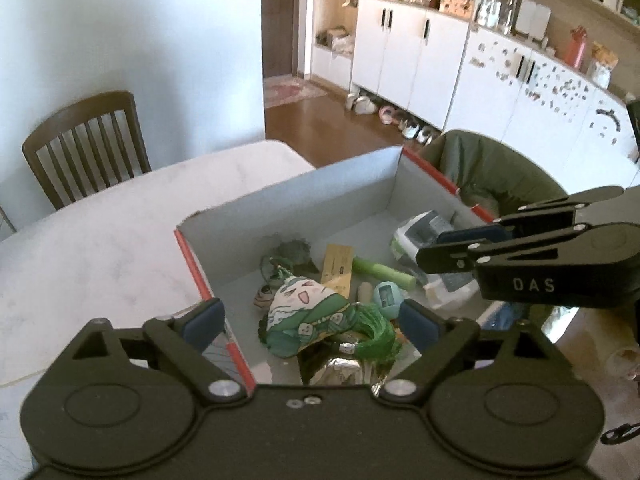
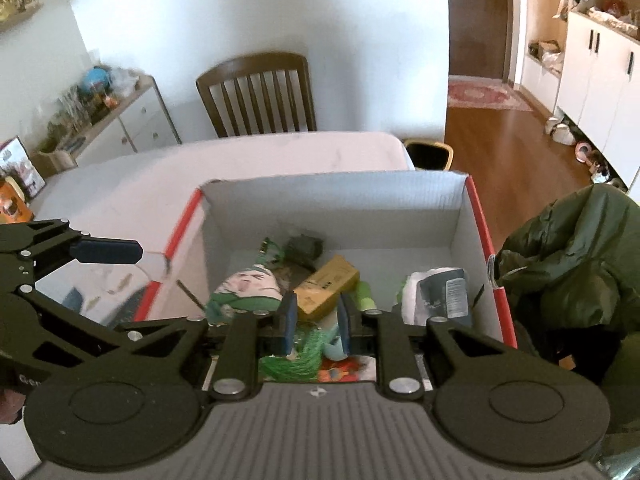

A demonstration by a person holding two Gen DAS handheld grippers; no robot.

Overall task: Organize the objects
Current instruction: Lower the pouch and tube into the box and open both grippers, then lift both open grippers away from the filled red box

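An open cardboard box (image 1: 320, 200) with a red rim (image 2: 476, 216) stands on the white table (image 1: 100, 240). Inside lie a green-and-white plush toy (image 1: 304, 308), a yellow carton (image 1: 338, 268), a green tube (image 1: 382, 272), a small teal object (image 1: 386, 294), a white packet (image 1: 424, 236) and a foil-wrapped item (image 1: 340, 368). My left gripper (image 1: 311, 320) hangs open over the plush toy at the box's near end, holding nothing. My right gripper (image 2: 317, 322) hovers over the box's contents with a narrow gap between its pads and nothing in it.
A wooden chair (image 2: 260, 92) stands at the table's far side. A green jacket (image 2: 580, 264) drapes over a seat right of the box. A bin (image 2: 428, 154) sits on the floor beyond the table. White cabinets (image 1: 400, 48) line the far wall.
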